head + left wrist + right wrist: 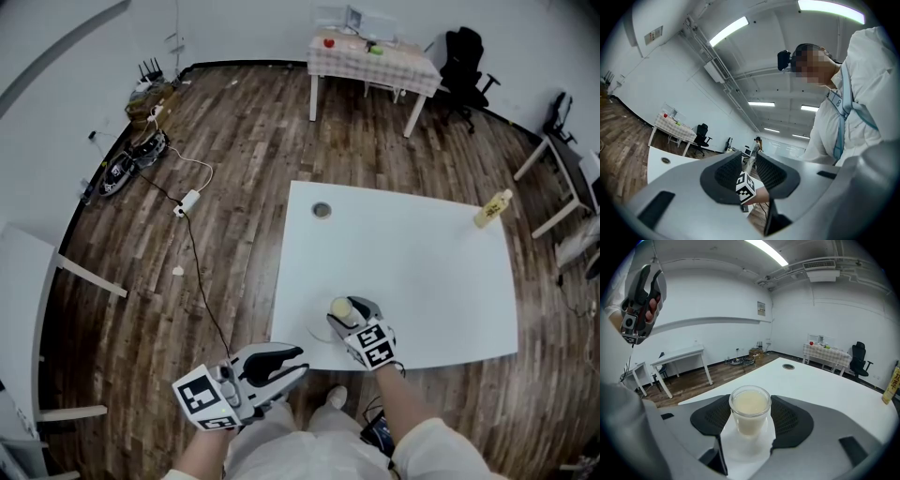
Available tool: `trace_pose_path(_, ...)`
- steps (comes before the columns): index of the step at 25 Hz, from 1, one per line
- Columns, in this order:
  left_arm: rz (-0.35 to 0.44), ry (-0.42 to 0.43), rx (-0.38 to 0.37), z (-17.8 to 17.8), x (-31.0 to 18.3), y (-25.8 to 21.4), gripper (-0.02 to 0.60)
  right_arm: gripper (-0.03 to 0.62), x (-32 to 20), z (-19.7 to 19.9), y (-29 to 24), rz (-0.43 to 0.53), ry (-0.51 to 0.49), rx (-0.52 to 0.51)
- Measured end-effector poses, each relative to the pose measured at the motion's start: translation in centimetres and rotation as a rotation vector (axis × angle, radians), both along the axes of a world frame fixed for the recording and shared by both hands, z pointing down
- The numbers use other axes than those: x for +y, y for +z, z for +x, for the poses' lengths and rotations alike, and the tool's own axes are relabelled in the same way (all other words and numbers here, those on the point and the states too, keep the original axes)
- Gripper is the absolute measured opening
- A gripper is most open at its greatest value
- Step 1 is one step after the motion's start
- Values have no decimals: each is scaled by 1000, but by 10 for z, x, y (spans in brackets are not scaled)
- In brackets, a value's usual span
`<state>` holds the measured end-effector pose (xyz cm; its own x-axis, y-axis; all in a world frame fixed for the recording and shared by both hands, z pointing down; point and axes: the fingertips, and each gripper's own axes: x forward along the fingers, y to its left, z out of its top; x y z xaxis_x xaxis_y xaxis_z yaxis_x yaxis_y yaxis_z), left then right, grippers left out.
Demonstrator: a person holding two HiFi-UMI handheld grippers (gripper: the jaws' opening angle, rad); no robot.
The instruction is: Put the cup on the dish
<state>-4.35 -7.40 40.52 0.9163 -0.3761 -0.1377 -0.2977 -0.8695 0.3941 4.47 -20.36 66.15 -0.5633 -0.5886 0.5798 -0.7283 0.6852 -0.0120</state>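
A clear cup (340,307) of milky liquid stands upright on a small white dish (319,330) near the front edge of the white table (422,281). My right gripper (343,313) reaches in from the near side. In the right gripper view the cup (750,408) sits between both black pads (712,418), which touch its sides, above the dish (747,448). My left gripper (298,364) is held off the table at the lower left, near the person's body. Its jaws (749,164) stand slightly apart with nothing between them.
A yellow bottle (493,208) stands at the table's far right corner, and a round cable hole (322,210) lies at its far left. Beyond are a checked-cloth table (373,58), an office chair (464,66), floor cables (141,159) and a white desk (28,281).
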Motion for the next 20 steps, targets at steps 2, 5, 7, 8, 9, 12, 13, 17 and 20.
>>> trace_pose_path(2, -4, -2, -3, -4, 0, 2, 87, 284, -2, -5, 1, 2, 1, -4)
trace_pose_path(5, -12, -2, -9, -6, -3, 4, 87, 284, -3, -9, 5, 1, 7, -3)
trace_pose_path(7, -17, 4, -14, -7, -3, 6, 89, 285, -2, -10, 8, -1, 7, -2)
trace_pose_path(8, -19, 8, -15, -7, -3, 7, 89, 285, -1, -10, 8, 0, 8, -2)
trace_pose_path(9, -18, 10, -15, -7, -4, 7, 89, 285, -1, -11, 9, 3, 9, -3)
trace_pose_path(12, -19, 17, -13, -6, -6, 7, 91, 284, -1, -12, 9, 14, 5, -3)
trace_pose_path(13, -20, 21, -13, -6, -7, 8, 91, 285, -1, -12, 10, 18, 0, 3)
trace_pose_path(17, -16, 28, -7, -3, -8, 6, 91, 285, 1, -12, 12, 29, -15, 33)
trace_pose_path(20, -15, 31, -8, -2, -8, 6, 91, 285, 1, -11, 12, 32, -18, 34)
